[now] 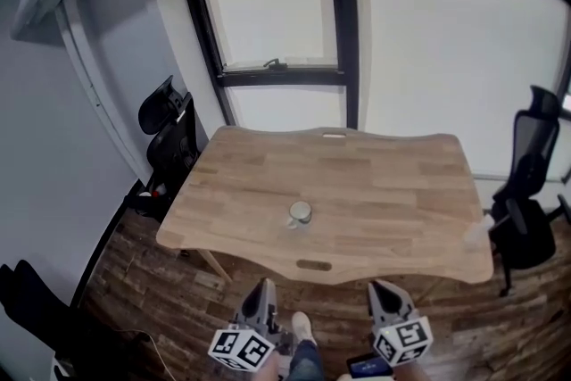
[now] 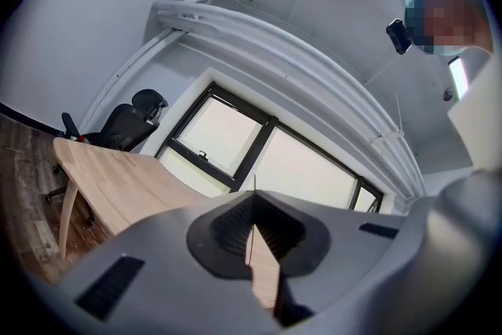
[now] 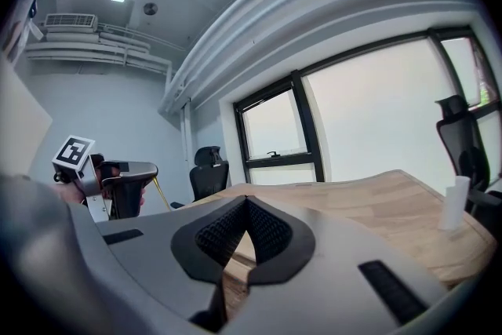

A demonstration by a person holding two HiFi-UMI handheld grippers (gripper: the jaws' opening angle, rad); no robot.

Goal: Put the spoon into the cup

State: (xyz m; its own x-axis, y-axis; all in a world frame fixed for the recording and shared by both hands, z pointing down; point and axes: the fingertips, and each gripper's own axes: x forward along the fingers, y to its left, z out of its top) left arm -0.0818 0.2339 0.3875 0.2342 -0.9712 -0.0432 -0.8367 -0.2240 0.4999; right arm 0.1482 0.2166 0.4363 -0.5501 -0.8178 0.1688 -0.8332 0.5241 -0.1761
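From the head view, my left gripper (image 1: 261,286) and right gripper (image 1: 382,288) sit side by side at the bottom, over the wood floor (image 1: 134,281) and short of the tabletop's (image 1: 375,183) near edge. The cup (image 1: 301,211) stands upright, about midway between the left and right edges and nearer the near edge than the far one. A small pale bit touches its near-left side. It may be the spoon, but it is too small for me to tell. A black office chair (image 1: 169,134) stands off the far-left corner and a second office chair (image 1: 531,192) off the right edge, both below the window (image 1: 277,13). A white upright thing (image 1: 477,232) sits at the near-right corner.

In the left gripper view, my jaws are clenched tip to tip with nothing between them. Past them I see the tabletop's left part, the black chair and the window.

In the right gripper view, these jaws are also pressed together at the tips and hold nothing. To the left my other gripper shows with its marker cube (image 3: 74,153). Ahead lies the tabletop, with the white upright thing near its right edge. I cannot make out the cup here.
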